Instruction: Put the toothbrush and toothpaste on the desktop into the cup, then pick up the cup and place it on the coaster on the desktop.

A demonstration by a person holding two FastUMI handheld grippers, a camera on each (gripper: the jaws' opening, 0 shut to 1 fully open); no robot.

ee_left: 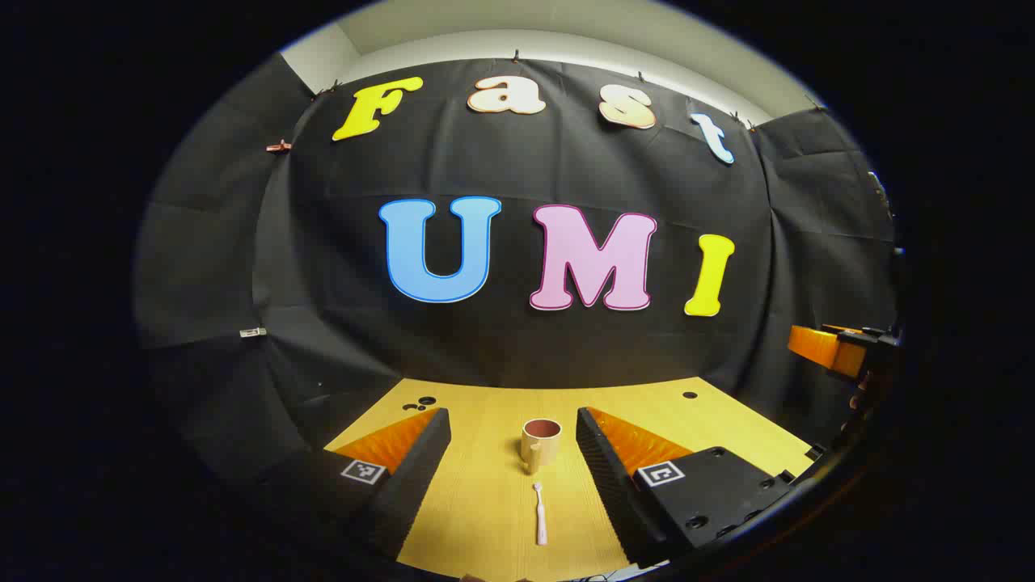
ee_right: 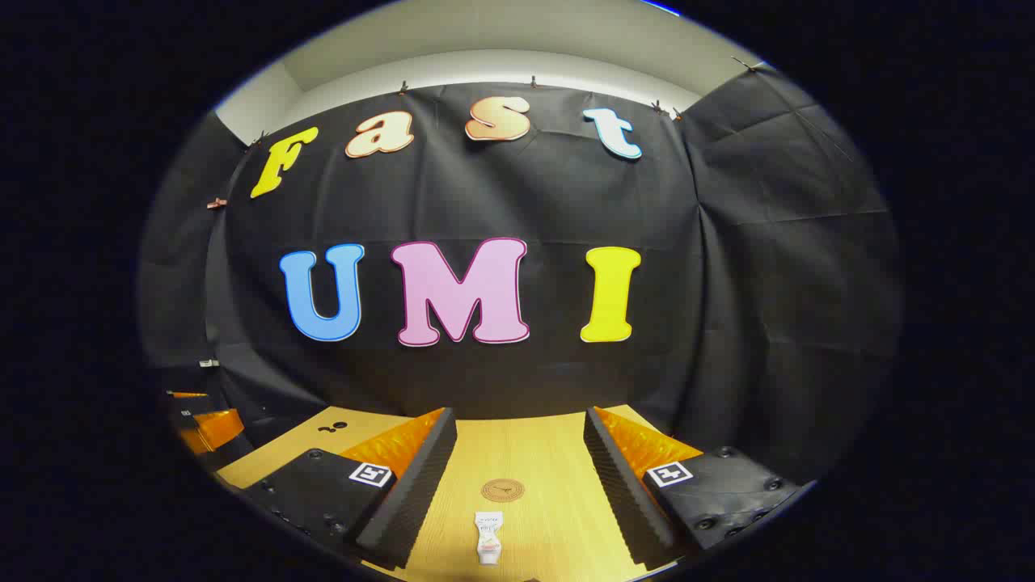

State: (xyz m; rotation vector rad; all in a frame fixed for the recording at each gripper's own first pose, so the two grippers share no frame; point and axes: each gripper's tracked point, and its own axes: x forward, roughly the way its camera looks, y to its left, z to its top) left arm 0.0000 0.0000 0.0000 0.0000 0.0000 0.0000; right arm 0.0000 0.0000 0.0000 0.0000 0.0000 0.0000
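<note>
In the left gripper view the left gripper (ee_left: 513,432) hangs above the wooden desktop (ee_left: 485,501) with its jaws spread wide and nothing between them; framed in the gap between its two fingers stands the cup (ee_left: 540,441), a pale mug with a reddish-brown inside, upright, its handle turned toward the camera; nearer the camera than the cup and apart from it lies the toothbrush (ee_left: 539,513), pale, flat on the wood, its long axis running roughly away from the camera toward the cup, the small head at the far end; at the right edge of this view part of the other gripper (ee_left: 837,352) shows, well off to the side above the desktop's edge, too little of it visible to tell how its jaws stand from here; in the right gripper view the right gripper (ee_right: 520,449) is likewise held over the desktop (ee_right: 550,453) with its jaws wide apart and holding nothing; between its fingers lies the coaster (ee_right: 502,490), a round brown disc flat on the wood, bare; just nearer the camera than the coaster, not touching it, lies the toothpaste (ee_right: 488,537), a small white tube flat on the desktop, cap end toward the camera; at the left edge of this view a part of the left gripper (ee_right: 202,424) appears, well apart.
</note>
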